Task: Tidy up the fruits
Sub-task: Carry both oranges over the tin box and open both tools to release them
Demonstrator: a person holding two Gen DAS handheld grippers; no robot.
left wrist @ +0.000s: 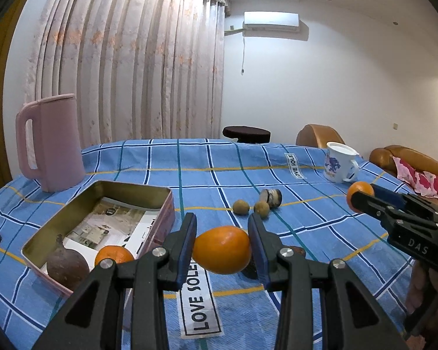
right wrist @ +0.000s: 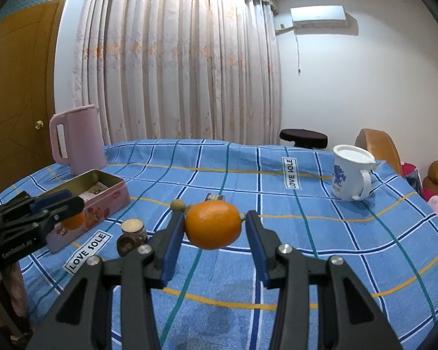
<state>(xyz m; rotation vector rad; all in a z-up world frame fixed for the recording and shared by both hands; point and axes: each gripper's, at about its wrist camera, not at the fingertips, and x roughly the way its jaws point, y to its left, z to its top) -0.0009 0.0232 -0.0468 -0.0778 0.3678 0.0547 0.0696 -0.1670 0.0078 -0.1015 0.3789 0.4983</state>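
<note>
Oranges in both grippers, each held off the cloth: your left gripper [left wrist: 222, 248] clamps one orange [left wrist: 222, 249], long axis crosswise between the pads; the open tin [left wrist: 149, 188] lies just left, nearer this hand. Right gripper [right wrist: 214, 232] grips another orange [right wrist: 213, 224], well right of the tin

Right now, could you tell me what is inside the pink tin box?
Inside the pink tin box lie printed paper, a dark brown fruit and an orange. The left gripper covers the box's near corner.
</note>
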